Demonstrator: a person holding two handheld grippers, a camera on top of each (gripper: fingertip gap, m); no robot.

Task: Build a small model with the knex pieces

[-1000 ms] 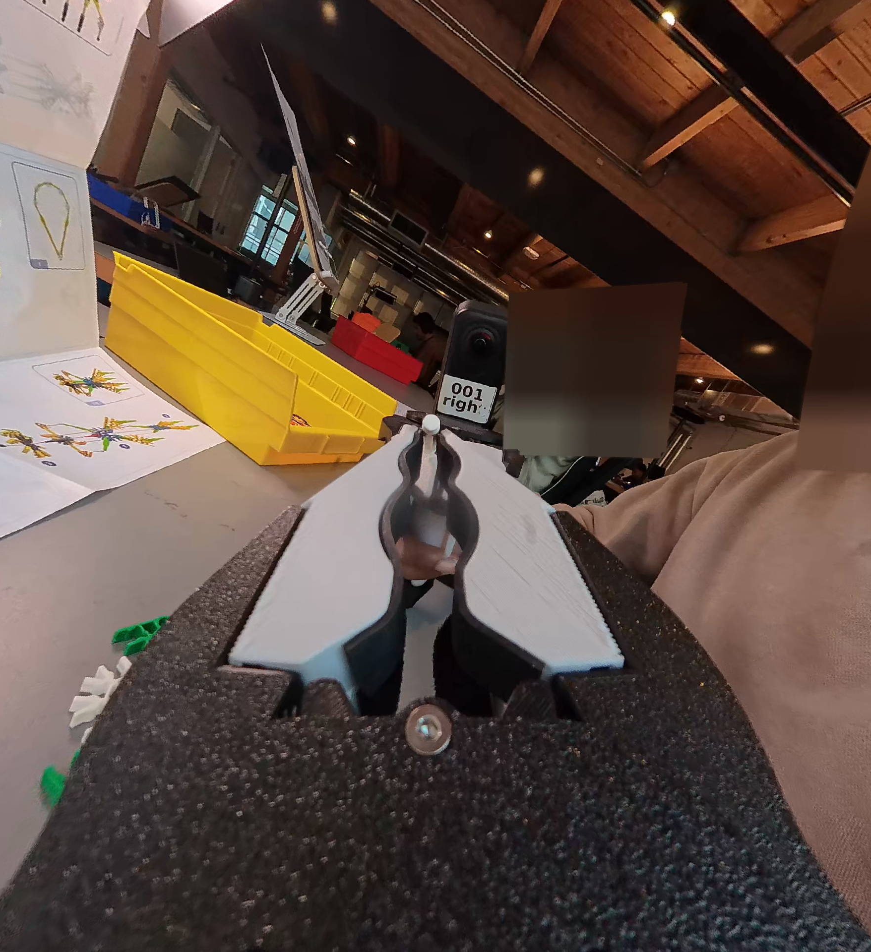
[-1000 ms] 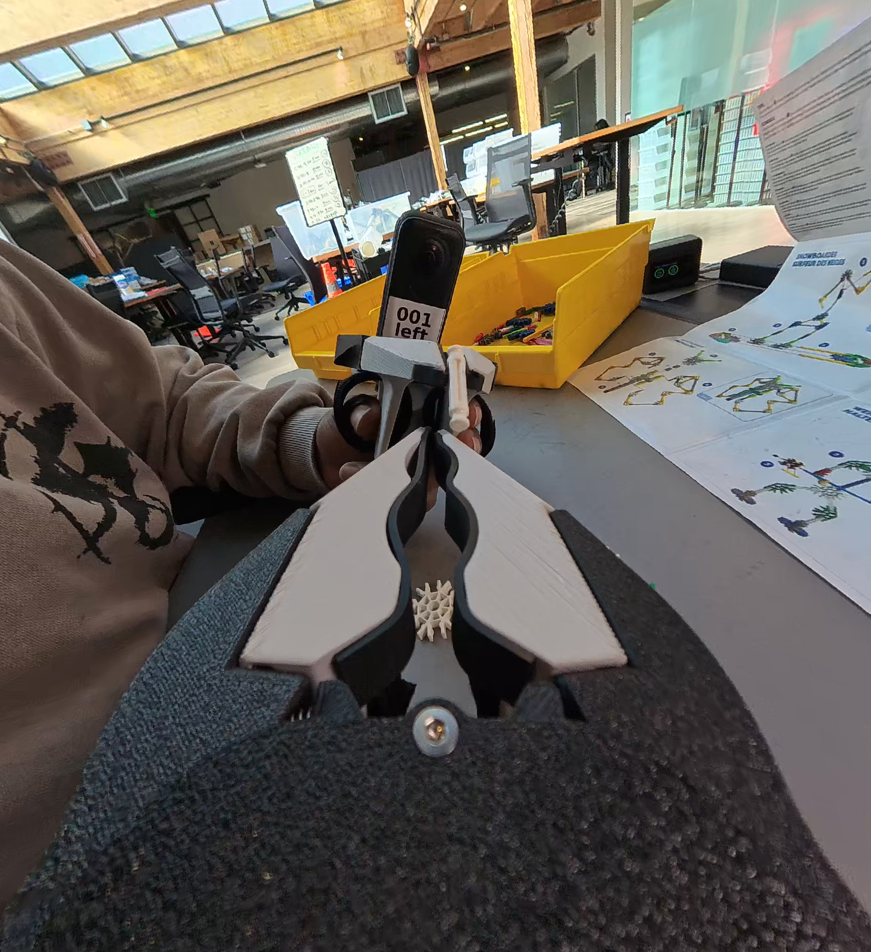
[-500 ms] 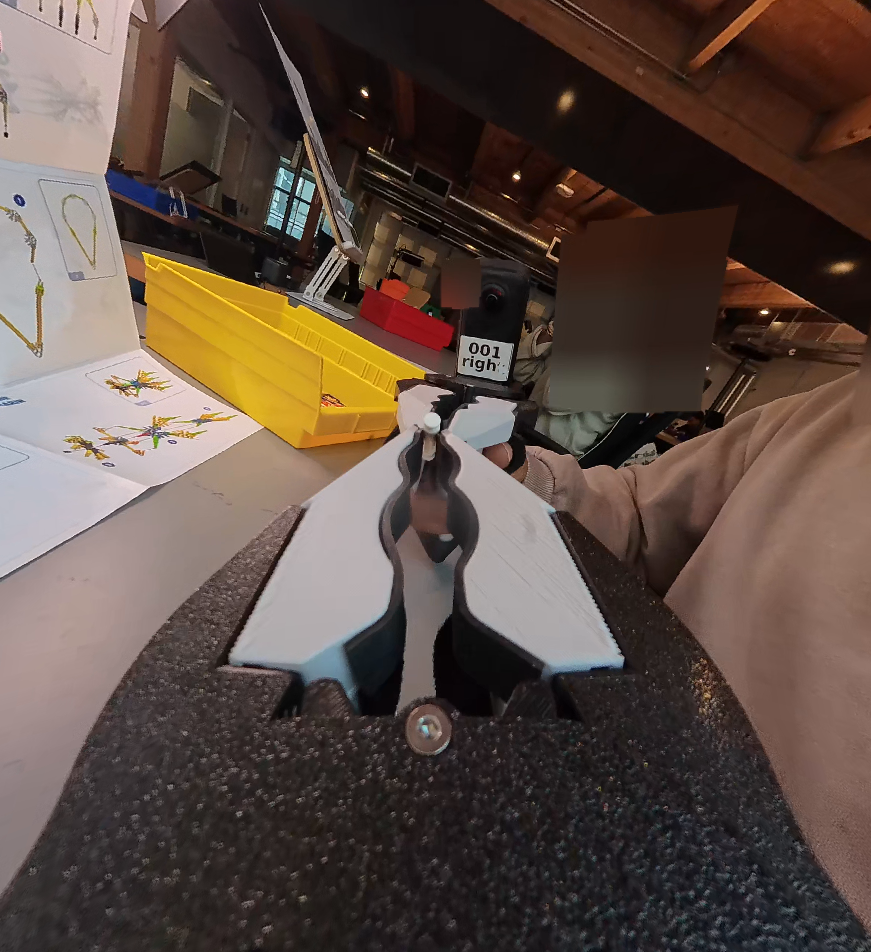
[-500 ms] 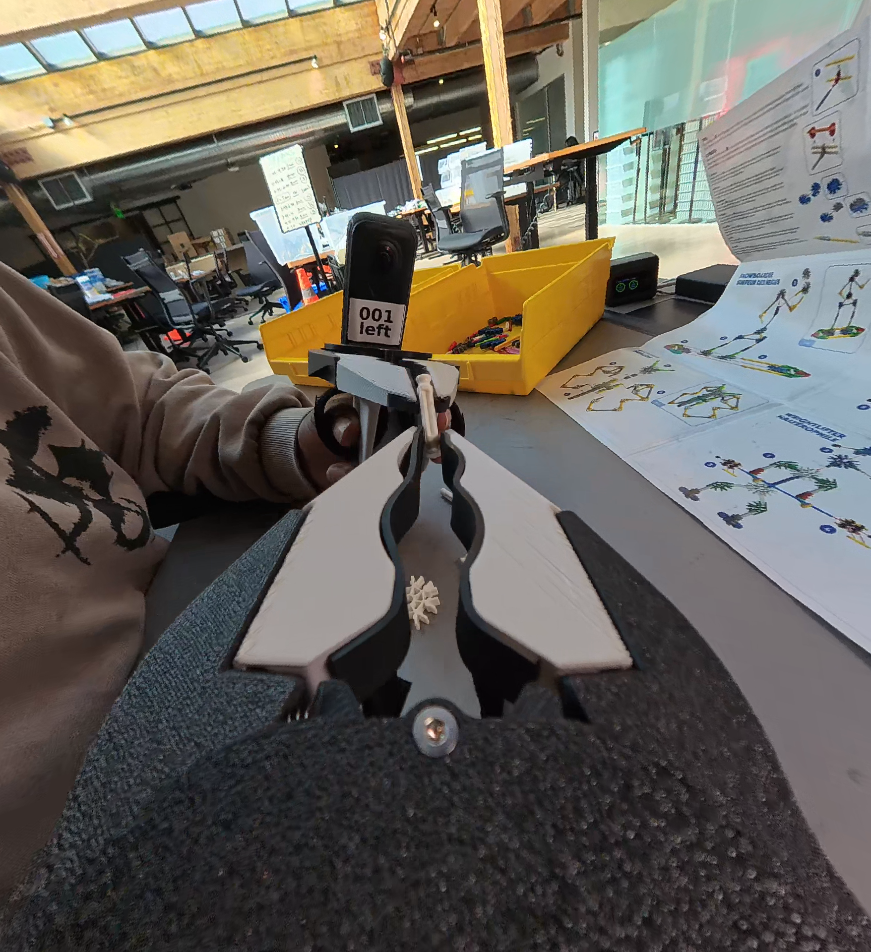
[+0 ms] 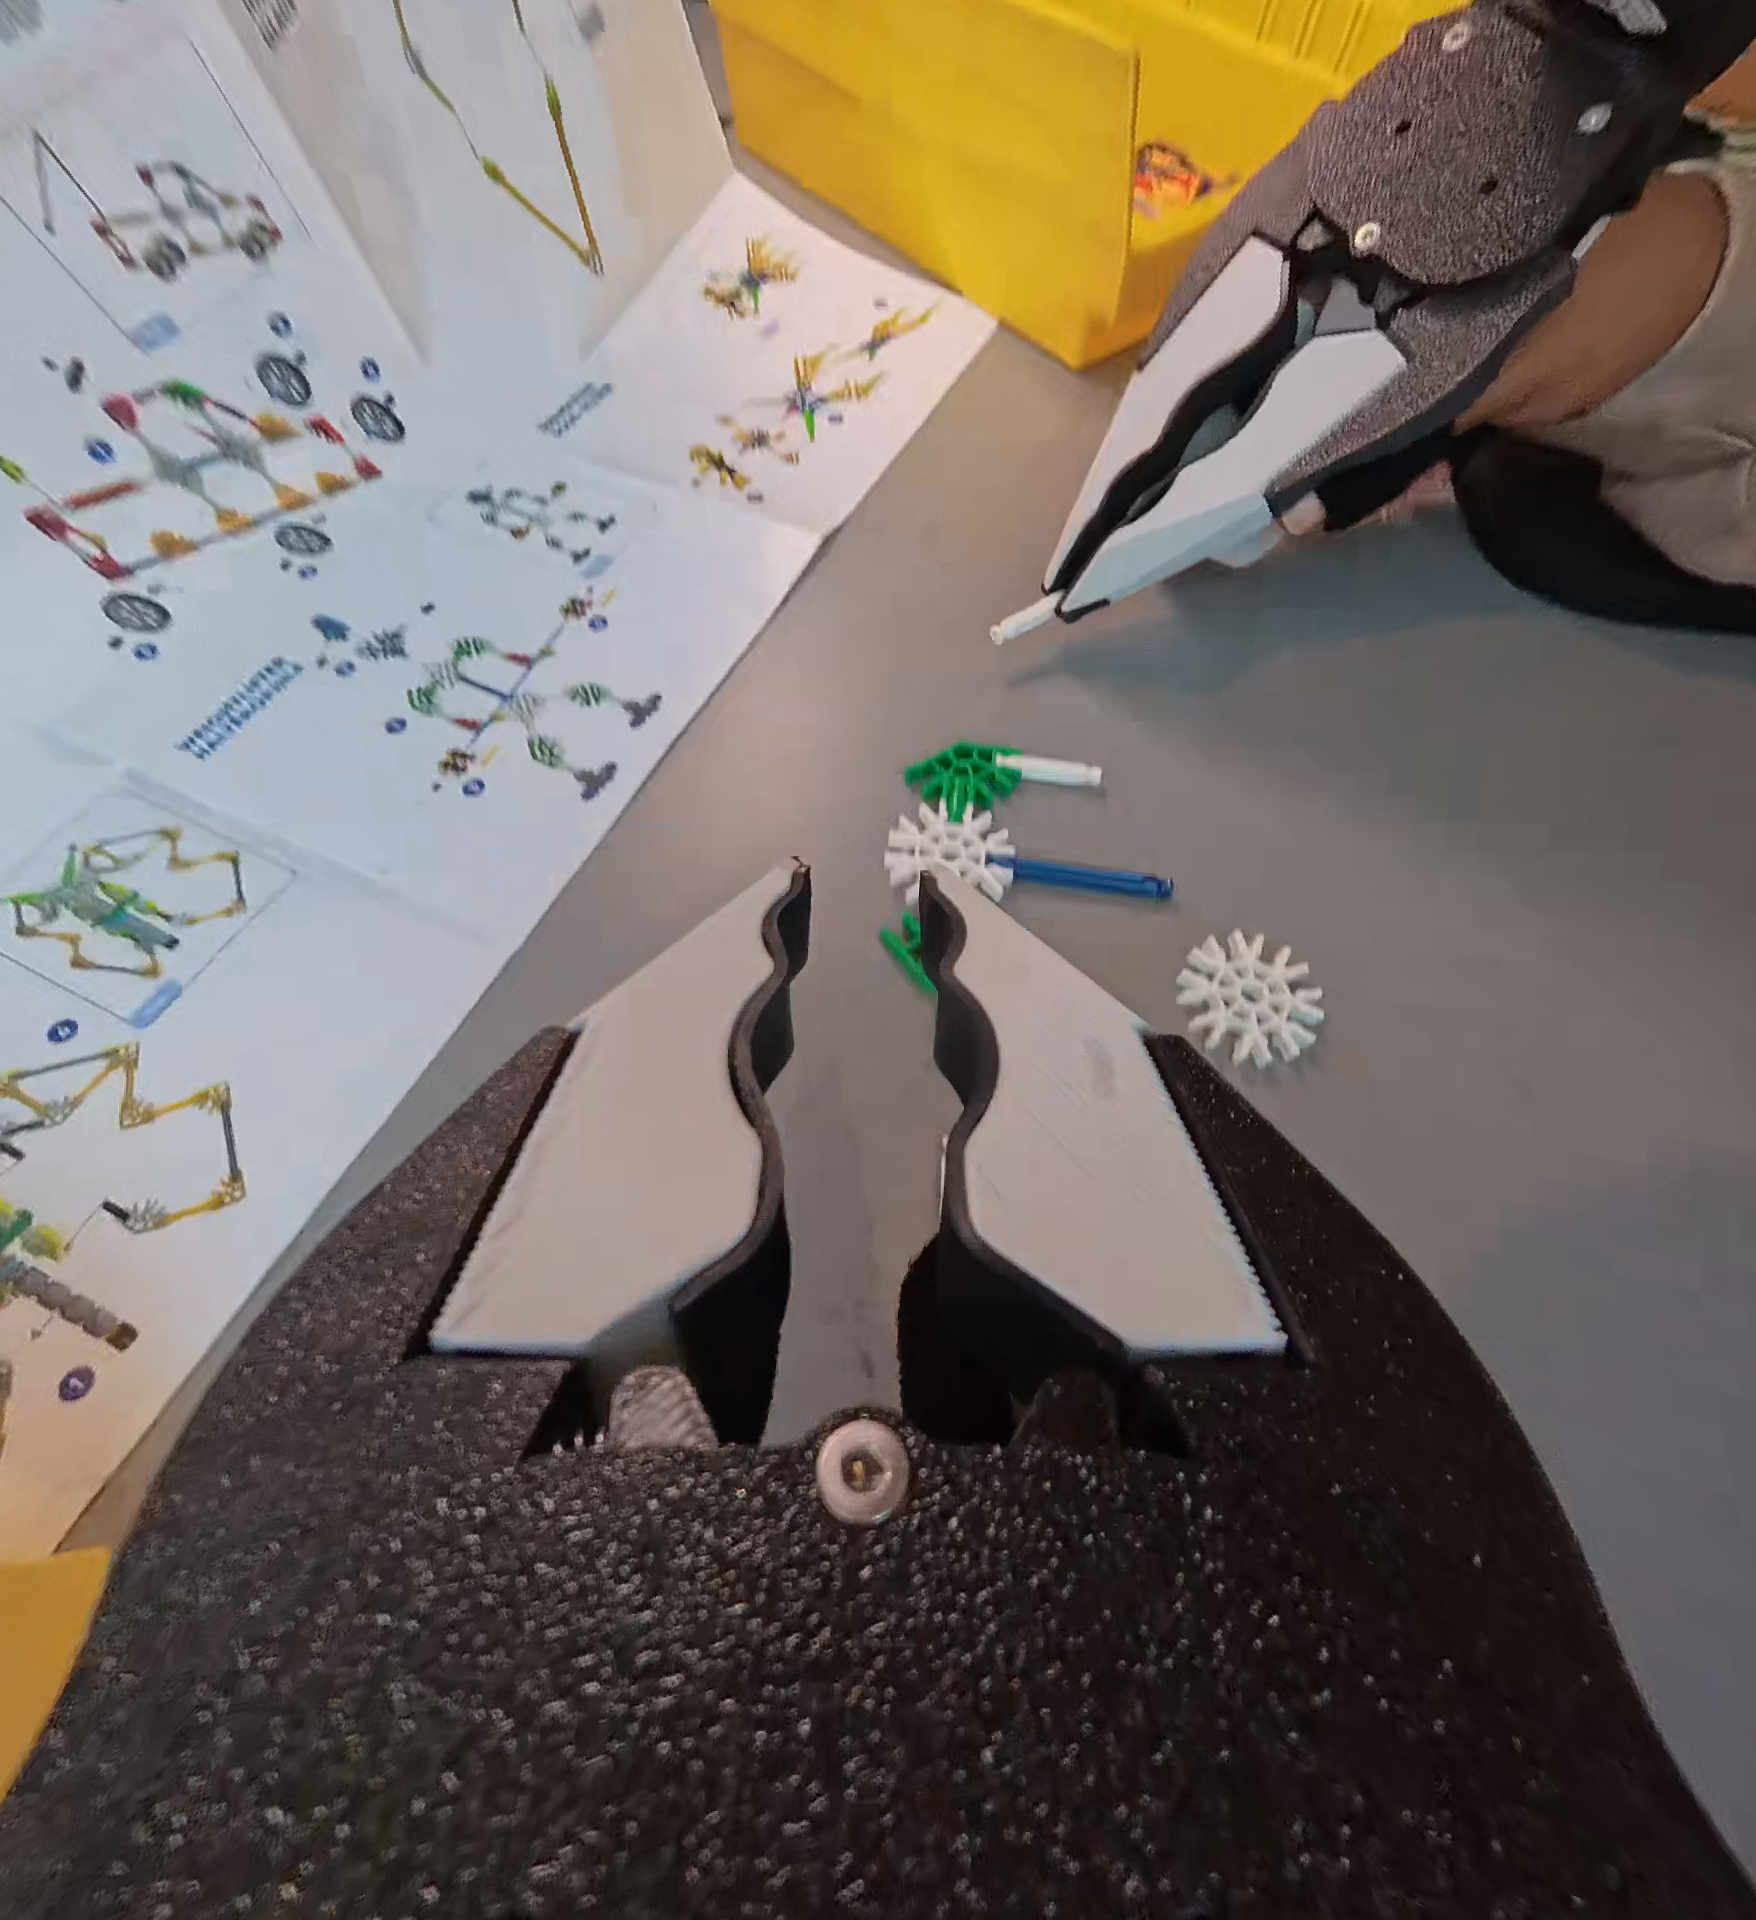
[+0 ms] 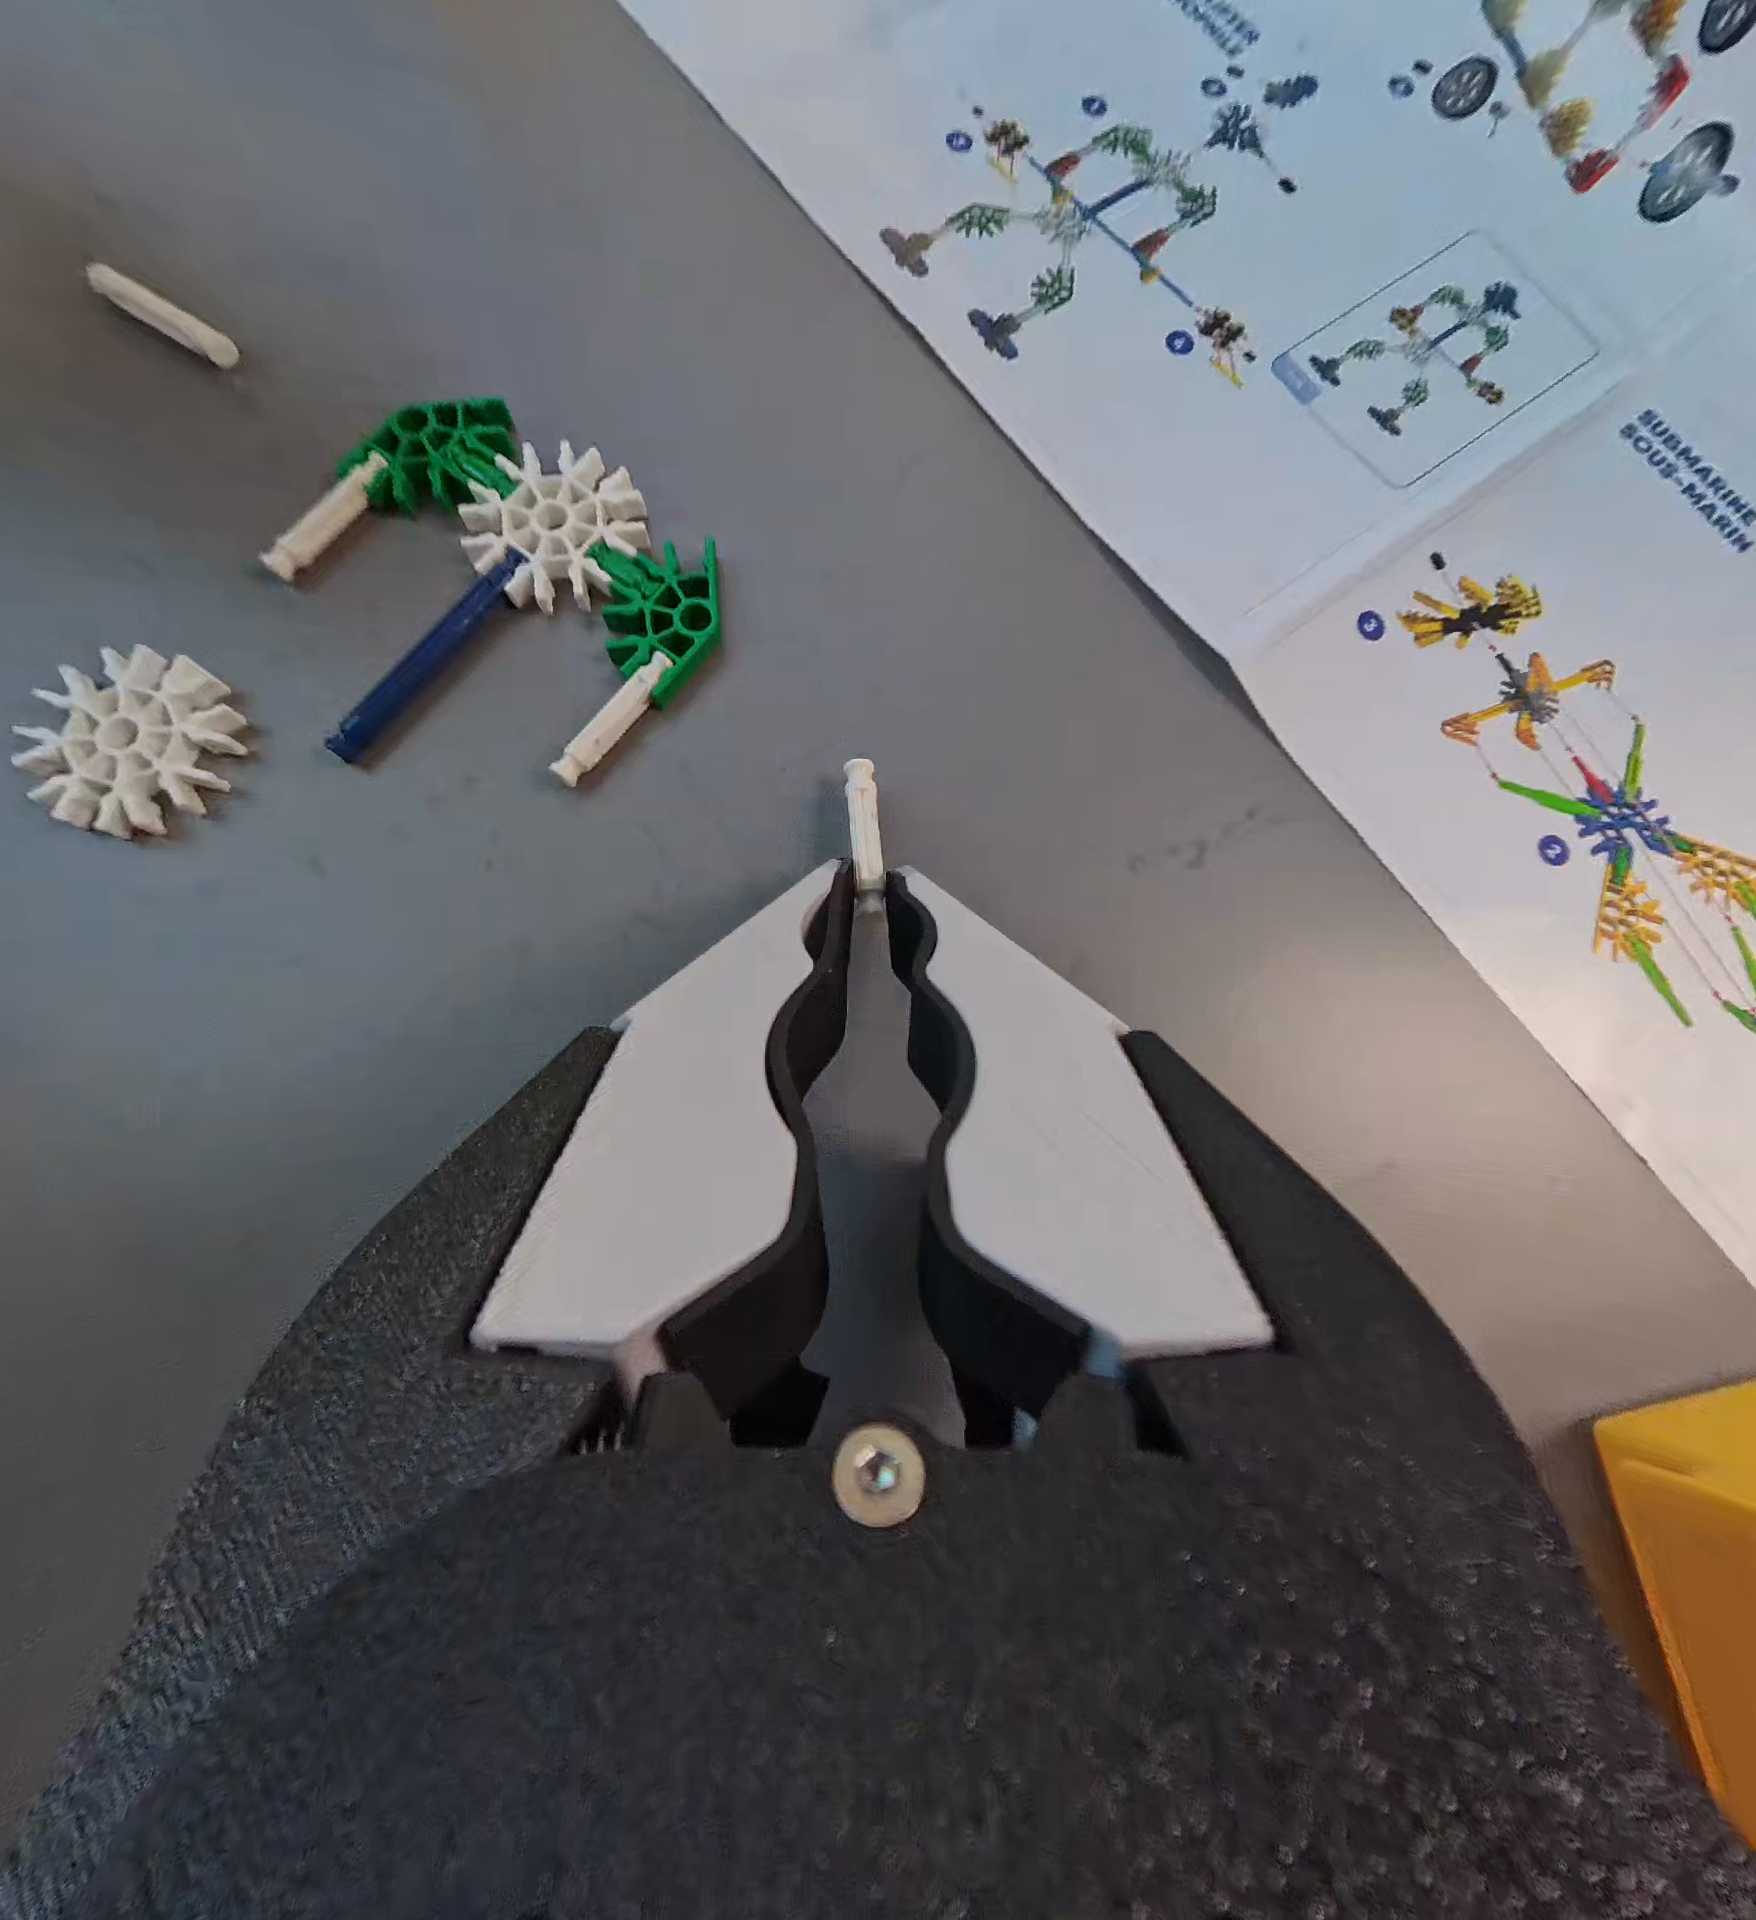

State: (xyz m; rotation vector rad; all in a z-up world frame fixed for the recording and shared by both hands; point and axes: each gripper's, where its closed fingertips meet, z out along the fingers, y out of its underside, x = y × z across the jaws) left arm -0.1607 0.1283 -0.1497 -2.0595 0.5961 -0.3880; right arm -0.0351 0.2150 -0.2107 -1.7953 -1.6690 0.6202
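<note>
My left gripper [image 5: 861,878] is open and empty, low over the grey table [image 5: 1425,1143], its tips just short of a small assembly. The assembly is a white snowflake connector [image 5: 950,850] joined to a blue rod [image 5: 1092,883], green connectors [image 5: 957,771] and white rods [image 5: 1050,772]. It also shows in the right wrist view [image 6: 552,520]. My right gripper [image 6: 866,871] is shut on a short white rod [image 6: 861,821] that sticks out past its tips. It also shows in the left wrist view [image 5: 1061,608], held slanting down above the table. A loose white snowflake connector [image 6: 131,740] lies beside the assembly.
A large printed instruction sheet [image 5: 334,623] covers the table's left side and stands up at the back. A yellow bin [image 5: 957,156] sits behind it. Another yellow corner [image 6: 1736,1610] is at my right. A loose white rod [image 6: 162,315] lies beyond the assembly. A person's sleeve [image 5: 1736,364] is behind the right gripper. About 15 centimeters separates my left fingertips from my right. The white snowflake connector [image 5: 950,850] lies around 8 centimeters away from my left fingertips. Seen from the right wrist view [image 6: 559,511] as well.
The white rod went from my left gripper to my right. The left gripper opened. Both grippers swung from facing each other to pointing down at the table.
</note>
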